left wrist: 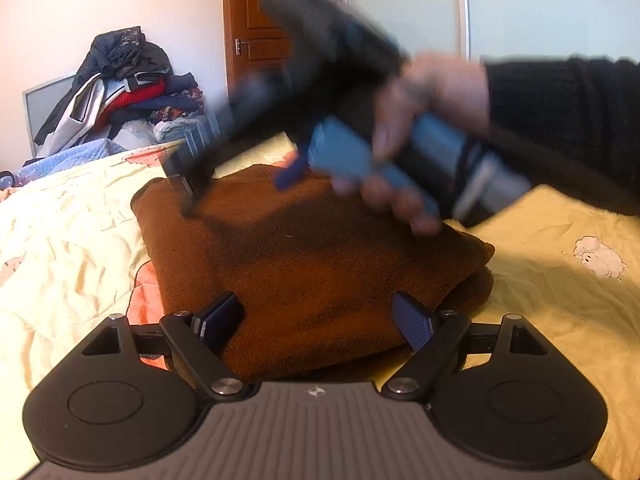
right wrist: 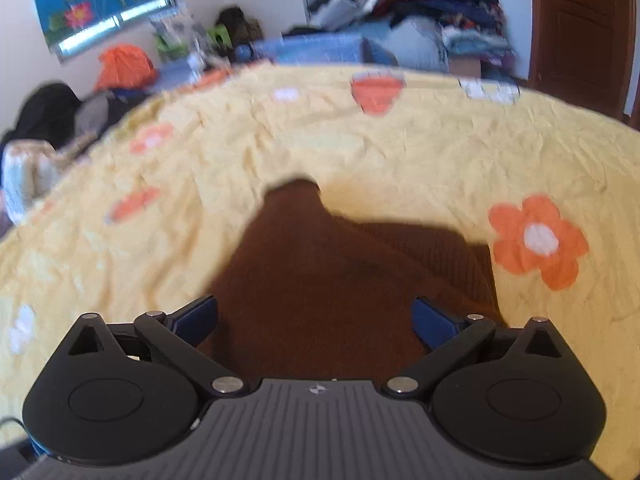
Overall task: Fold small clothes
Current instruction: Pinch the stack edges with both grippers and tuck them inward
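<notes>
The brown knit garment [left wrist: 320, 248] lies folded on the yellow bedspread [left wrist: 560, 280]; soft, thick, probably floppy; pinch doubled edges; left gripper [left wrist: 316, 320] and right gripper [right wrist: 316, 320] both gape wide, empty.

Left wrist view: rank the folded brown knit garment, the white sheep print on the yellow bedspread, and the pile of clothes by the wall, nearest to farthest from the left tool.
1. Folded brown knit garment: directly ahead, between the open fingers of the left tool.
2. White sheep print: on the bedspread, to the right.
3. Pile of clothes: far left, against the wall.
</notes>
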